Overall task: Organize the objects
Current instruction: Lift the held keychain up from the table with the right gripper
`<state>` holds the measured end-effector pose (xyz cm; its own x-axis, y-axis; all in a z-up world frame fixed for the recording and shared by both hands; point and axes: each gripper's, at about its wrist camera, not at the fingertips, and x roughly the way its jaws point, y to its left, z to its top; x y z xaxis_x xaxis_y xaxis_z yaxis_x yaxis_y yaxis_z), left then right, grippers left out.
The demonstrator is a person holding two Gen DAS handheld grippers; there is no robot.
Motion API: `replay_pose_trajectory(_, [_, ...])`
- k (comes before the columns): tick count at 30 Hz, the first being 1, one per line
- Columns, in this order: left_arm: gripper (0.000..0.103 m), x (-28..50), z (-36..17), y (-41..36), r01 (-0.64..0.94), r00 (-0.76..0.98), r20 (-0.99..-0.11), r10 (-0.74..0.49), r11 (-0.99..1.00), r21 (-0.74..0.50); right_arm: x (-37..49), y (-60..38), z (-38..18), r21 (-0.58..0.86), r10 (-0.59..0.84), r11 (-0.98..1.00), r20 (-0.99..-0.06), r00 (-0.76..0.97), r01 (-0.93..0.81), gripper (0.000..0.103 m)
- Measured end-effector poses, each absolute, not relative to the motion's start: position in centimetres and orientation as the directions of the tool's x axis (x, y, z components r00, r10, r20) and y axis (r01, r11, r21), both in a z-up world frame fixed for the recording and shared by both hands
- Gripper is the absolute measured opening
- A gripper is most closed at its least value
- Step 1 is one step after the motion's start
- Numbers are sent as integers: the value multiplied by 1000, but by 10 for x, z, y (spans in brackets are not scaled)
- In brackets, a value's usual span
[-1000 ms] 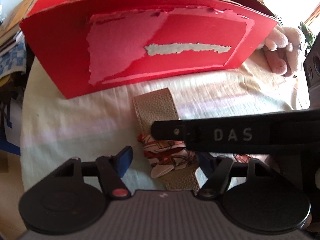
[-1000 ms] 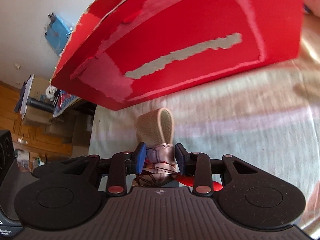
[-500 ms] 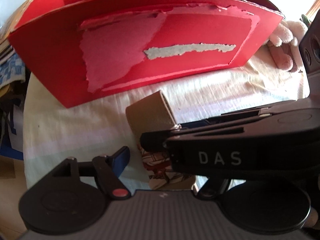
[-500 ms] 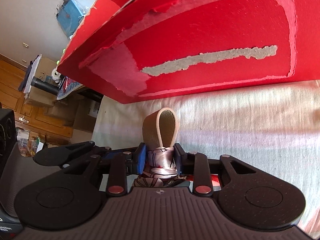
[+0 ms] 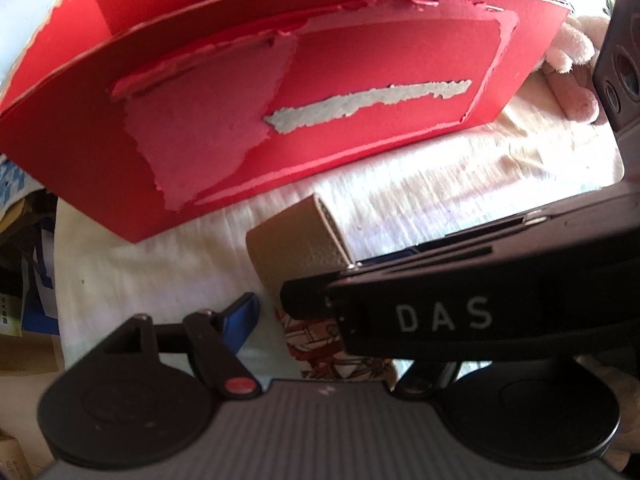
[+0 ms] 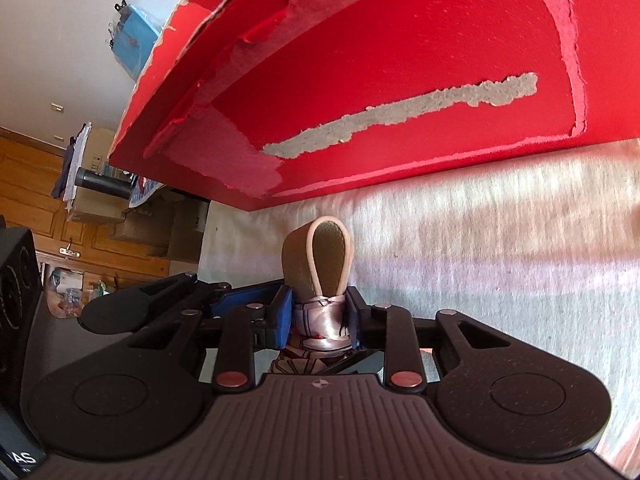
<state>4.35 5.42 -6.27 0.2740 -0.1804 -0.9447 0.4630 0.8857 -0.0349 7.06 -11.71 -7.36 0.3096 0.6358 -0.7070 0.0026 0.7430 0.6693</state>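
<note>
A tan leather strap loop [image 6: 320, 256] wrapped with a patterned satin scarf [image 6: 320, 324] is clamped between the blue pads of my right gripper [image 6: 318, 320], lifted a little off the cream cloth. In the left wrist view the strap [image 5: 296, 236] and scarf [image 5: 320, 340] sit in front of my left gripper [image 5: 324, 320], which is open; only its left blue finger [image 5: 240, 320] shows, the right one hidden by the black right gripper body [image 5: 460, 304]. A red cardboard box [image 5: 280, 92] with torn paper stands just behind; it fills the upper part of the right wrist view [image 6: 400, 80].
A cream cloth [image 5: 440, 184] covers the table. A pink plush toy [image 5: 568, 64] lies to the right of the box. A black device [image 5: 620, 60] stands at the right edge. Cardboard boxes and wooden cabinets [image 6: 48, 208] lie beyond the table's left edge.
My right gripper has raised the strap and scarf and carried them closer to the red box. The strap now stands up on edge. The left gripper stays open.
</note>
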Motion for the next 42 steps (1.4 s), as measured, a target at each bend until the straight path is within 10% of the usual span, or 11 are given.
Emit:
replay_pose_trajectory(24, [82, 33, -65, 45, 467, 300, -944, -139, 884, 19, 62, -127, -79, 694, 647, 719, -685, 334, 31, 27])
replay_pose_trajectory(42, [54, 10, -60, 1, 604, 318, -931, -182, 795, 50, 35, -155, -78, 712, 608, 690, -670, 426, 134, 28])
